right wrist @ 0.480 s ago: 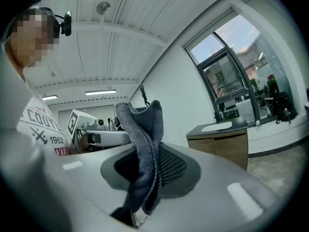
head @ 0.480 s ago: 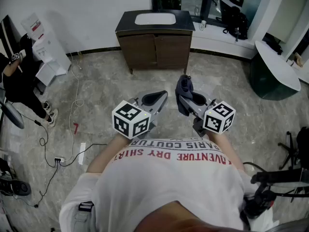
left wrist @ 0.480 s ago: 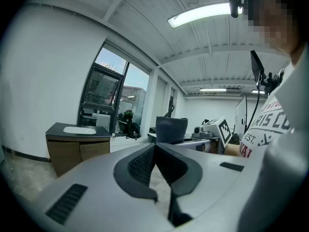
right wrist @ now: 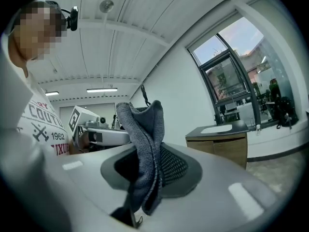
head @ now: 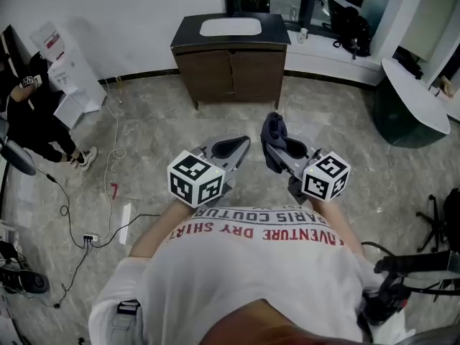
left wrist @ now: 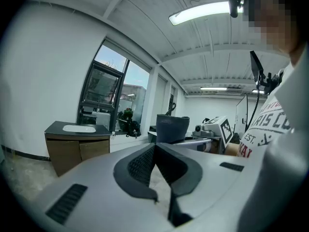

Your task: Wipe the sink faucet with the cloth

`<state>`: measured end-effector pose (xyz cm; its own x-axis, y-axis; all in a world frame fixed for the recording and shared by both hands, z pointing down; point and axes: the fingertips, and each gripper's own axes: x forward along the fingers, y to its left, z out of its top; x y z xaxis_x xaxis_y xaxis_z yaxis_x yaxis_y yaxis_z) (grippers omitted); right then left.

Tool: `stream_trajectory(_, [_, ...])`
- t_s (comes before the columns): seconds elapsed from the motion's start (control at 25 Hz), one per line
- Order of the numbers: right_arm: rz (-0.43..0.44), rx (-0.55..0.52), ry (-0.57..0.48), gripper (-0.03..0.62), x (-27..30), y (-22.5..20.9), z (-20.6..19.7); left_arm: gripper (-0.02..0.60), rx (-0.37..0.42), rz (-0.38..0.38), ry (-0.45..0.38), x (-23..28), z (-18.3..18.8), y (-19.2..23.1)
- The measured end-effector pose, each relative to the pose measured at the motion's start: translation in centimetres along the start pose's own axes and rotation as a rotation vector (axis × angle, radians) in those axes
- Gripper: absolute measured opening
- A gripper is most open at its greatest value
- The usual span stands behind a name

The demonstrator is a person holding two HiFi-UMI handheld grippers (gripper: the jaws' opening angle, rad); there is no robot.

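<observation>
The sink cabinet (head: pixel 230 56) with its white basin (head: pixel 230 27) stands against the far wall, a few steps ahead; I cannot make out the faucet at this distance. A dark grey cloth (head: pixel 273 134) sticks up from my right gripper (head: pixel 277 144), which is shut on it and held in front of my chest. In the right gripper view the cloth (right wrist: pixel 142 124) hangs folded between the jaws, and the cabinet (right wrist: pixel 219 139) is far off to the right. My left gripper (head: pixel 236 146) is beside it, shut and empty. Its closed tips (left wrist: pixel 155 146) point past the cabinet (left wrist: pixel 77 141).
A person in black (head: pixel 29 113) stands at the far left near white boxes (head: pixel 68 77). Cables and a power strip (head: pixel 108 200) lie on the marble floor at left. A dark round table (head: pixel 406 110) is at right, and a black stand (head: pixel 431 264) at lower right.
Both grippers hold the same pose. The person at the far left has shifted a step.
</observation>
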<state>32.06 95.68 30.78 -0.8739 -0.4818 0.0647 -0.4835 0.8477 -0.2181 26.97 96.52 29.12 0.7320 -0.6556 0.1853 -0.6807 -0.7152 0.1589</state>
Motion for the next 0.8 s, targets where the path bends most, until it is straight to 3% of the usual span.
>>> stream_trajectory(0.36, [0.028, 0.05, 0.021, 0.078, 2.3, -4.1, -3.4, 0.0, -0.041, 0.047, 0.039, 2.6, -3.2, 4.0])
stream_trajectory(0.64, [0.005, 0.1, 0.074, 0.078, 10.1, -11.9, -2.7, 0.002, -0.09, 0.015, 0.083, 8.0, -1.9, 14.0])
stream_trajectory(0.8, [-0.031, 0.122, 0.108, 0.078, 16.2, -18.3, -2.9, 0.002, -0.124, -0.008, 0.106, 12.4, -1.6, 22.2])
